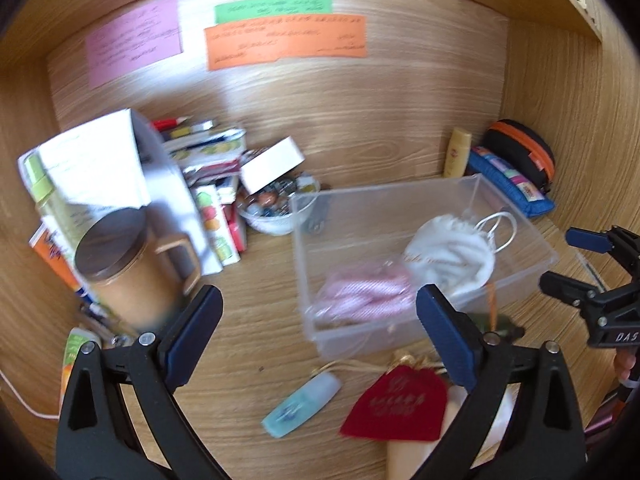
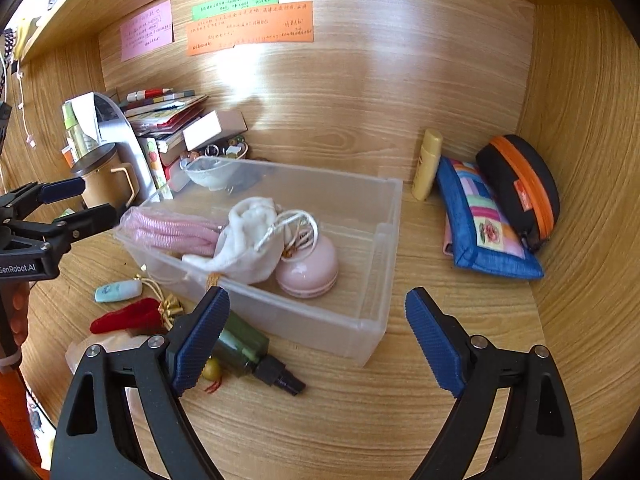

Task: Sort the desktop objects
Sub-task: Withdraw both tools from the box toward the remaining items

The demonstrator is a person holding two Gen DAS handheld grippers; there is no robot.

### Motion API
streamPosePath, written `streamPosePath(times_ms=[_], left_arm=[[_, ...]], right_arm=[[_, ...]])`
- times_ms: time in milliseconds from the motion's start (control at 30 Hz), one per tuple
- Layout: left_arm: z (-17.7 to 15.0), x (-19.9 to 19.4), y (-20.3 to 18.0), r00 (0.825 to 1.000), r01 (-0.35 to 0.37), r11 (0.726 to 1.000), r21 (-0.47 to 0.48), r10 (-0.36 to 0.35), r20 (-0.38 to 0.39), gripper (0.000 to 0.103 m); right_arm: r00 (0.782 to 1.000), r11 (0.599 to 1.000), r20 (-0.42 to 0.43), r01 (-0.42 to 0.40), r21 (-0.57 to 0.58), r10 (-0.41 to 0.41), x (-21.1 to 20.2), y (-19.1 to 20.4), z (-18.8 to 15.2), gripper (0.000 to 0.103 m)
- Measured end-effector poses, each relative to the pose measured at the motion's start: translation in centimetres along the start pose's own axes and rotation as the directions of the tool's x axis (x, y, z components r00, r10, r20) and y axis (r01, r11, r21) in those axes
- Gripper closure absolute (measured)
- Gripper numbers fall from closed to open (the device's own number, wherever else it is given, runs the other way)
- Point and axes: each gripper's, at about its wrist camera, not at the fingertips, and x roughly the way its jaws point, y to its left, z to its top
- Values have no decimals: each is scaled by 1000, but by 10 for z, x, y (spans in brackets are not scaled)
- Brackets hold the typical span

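A clear plastic bin (image 2: 372, 256) stands mid-desk; its rim also shows in the left wrist view (image 1: 304, 264). It holds a pink bag (image 2: 176, 232), a white drawstring pouch (image 2: 248, 240) and a pink round case (image 2: 308, 272). In front of the bin lie a red velvet pouch (image 1: 400, 404), a light blue bottle (image 1: 300, 404) and a dark green bottle (image 2: 244, 348). My left gripper (image 1: 320, 336) is open and empty above the desk in front of the bin. My right gripper (image 2: 318, 340) is open and empty over the bin's near right corner.
A brown mug with a dark lid (image 1: 132, 268), stacked books and boxes (image 1: 208, 168) and a bowl of small items (image 1: 272, 208) crowd the left. A yellow bottle (image 2: 428, 164), a blue patchwork pouch (image 2: 484, 224) and a black-orange case (image 2: 520, 188) sit at right. Wooden walls enclose the desk.
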Motion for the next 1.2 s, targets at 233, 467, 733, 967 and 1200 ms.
streamPosePath(times_ms=[233,467,733,967,1200], left_arm=[[-24,7,23,997,-37,999,-40,34,-63,4],[-50,25,35,989,-52,997,-57,44,-143,4],[-68,44,46,978,-53,996,-65,39,-205,4],[-75,54,53,971,-20,995,-103,-5,-239,4],[-79,56,48,970,18,996,-90,-39,-242,4]], right_arm=[[999,1000,-45,-19,7,20,9,3,-13,14],[996,1000,-85,-11,6,11,19,10,-24,14],[993,1000,-120,3,-1,-3,25,17,-37,14],[988,1000,-153,5,16,-3,41,21,-43,14],[988,1000,-155,-20,9,21,47,32,-41,17]])
